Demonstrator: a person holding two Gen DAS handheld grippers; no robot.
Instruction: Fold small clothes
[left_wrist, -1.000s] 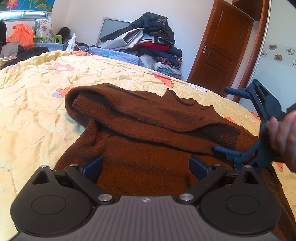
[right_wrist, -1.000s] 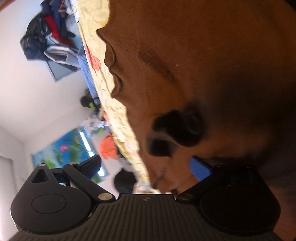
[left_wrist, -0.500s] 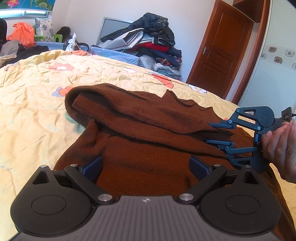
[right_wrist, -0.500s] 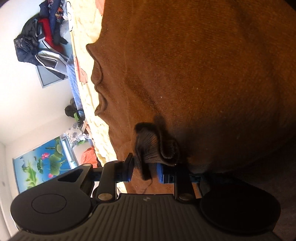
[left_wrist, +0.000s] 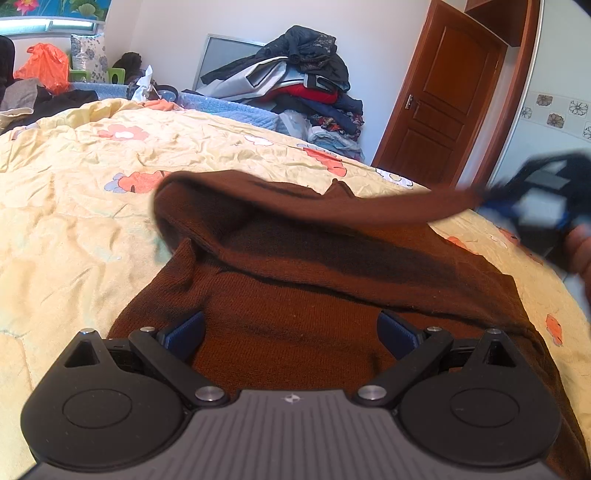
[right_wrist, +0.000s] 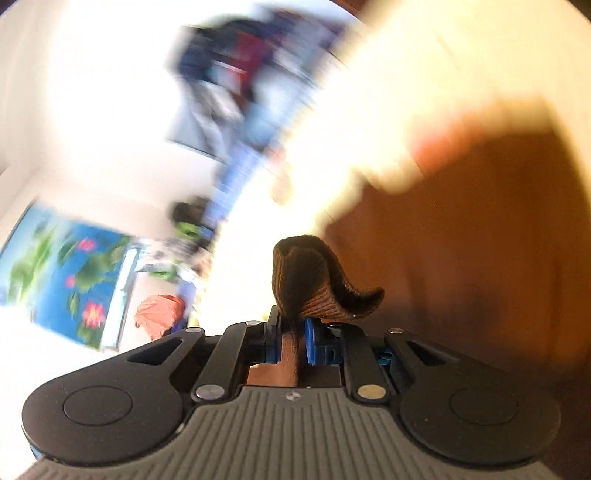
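Bright daylight; left view sharp, fisheye-bent edges. Right view heavily motion-blurred, overexposed. Sleeve (left_wrist: 332, 210) shadows sweater (left_wrist: 314, 325).

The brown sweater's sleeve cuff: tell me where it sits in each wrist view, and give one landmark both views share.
Left wrist: the sleeve cuff is at the right, lifted off the sweater, its tip in the blurred right gripper.
Right wrist: low and centred, bunched above the closing right gripper, pinched between its pads.
Shared landmark: the pile of clothes by the wall, blurred near the top of the right wrist view.
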